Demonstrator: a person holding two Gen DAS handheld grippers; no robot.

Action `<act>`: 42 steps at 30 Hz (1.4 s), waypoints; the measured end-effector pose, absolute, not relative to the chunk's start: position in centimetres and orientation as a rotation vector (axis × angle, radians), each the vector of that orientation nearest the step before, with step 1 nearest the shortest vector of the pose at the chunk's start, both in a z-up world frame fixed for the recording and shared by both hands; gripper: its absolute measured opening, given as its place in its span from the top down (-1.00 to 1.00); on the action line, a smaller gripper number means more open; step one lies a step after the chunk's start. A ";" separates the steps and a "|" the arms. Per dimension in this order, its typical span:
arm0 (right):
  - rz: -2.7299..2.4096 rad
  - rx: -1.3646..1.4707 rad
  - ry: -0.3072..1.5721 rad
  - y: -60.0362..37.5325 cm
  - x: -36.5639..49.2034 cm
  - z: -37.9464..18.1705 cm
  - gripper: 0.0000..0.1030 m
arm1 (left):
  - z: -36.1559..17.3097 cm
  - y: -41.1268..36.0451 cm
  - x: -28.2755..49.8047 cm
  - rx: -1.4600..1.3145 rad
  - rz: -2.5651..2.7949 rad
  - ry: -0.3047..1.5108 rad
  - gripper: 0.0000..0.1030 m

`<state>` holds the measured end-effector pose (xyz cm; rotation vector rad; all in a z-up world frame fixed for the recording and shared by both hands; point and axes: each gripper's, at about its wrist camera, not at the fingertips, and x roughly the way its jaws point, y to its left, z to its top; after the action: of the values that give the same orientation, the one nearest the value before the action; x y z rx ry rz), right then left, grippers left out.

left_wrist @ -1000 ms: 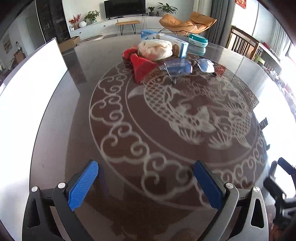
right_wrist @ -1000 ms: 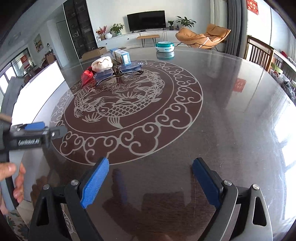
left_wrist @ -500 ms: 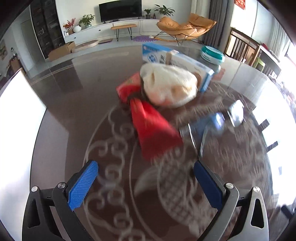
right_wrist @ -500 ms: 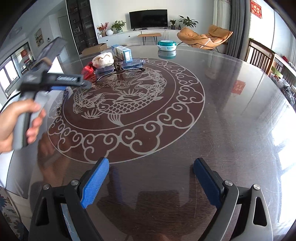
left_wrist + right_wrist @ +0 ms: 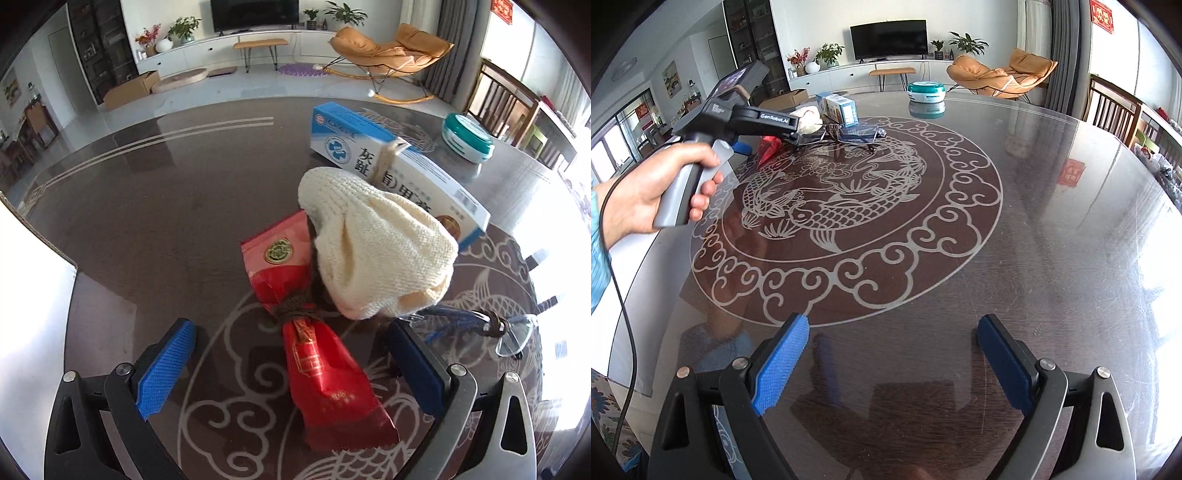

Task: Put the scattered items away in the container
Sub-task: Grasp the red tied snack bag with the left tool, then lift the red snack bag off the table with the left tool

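Note:
A red foil packet [image 5: 317, 369], tied with brown cord, lies on the dark table [image 5: 166, 206]. It sits between the blue pads of my left gripper [image 5: 290, 343], whose jaws are closing but stand apart from it. A cream knitted hat [image 5: 373, 251] rests partly on the packet's far end. Behind the hat lies a blue and white box [image 5: 406, 173], and a pair of glasses [image 5: 480, 325] is at the right. My right gripper [image 5: 893, 332] hangs open over bare table, far from the pile [image 5: 812, 122].
A teal and white round tin [image 5: 467, 136] stands at the table's far right. A bright white surface with a cardboard-like edge [image 5: 26, 295] borders the table on the left. In the right wrist view a hand [image 5: 653, 192] holds the left gripper's handle. Chairs stand at the right.
The left gripper has travelled across the table to the pile, and the red packet now lies between its jaws. Its jaws have narrowed slightly. The right gripper has stayed still.

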<state>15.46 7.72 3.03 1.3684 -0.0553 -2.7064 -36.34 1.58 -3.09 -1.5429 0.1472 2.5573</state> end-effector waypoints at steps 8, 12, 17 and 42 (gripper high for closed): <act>-2.705 1.366 -0.058 7.7 15.7 3.1 -0.83 | -2.0 0.3 -34.0 -1.483 2.578 0.153 0.50; -2.706 1.371 -0.047 7.5 15.7 3.1 -0.83 | -2.0 -0.5 -30.8 -1.452 2.570 0.173 0.50; -2.704 1.365 -0.061 7.6 15.7 3.1 -0.83 | -1.8 -2.4 -24.6 -1.448 2.551 0.174 0.50; -2.714 1.381 -0.014 7.4 15.8 3.1 -0.83 | -3.3 -6.4 -15.7 -1.420 2.610 0.143 -1.00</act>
<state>15.78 7.42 3.09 1.3812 -0.0139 -2.7138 -15.66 -6.44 -3.25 -1.4196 0.1432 2.6104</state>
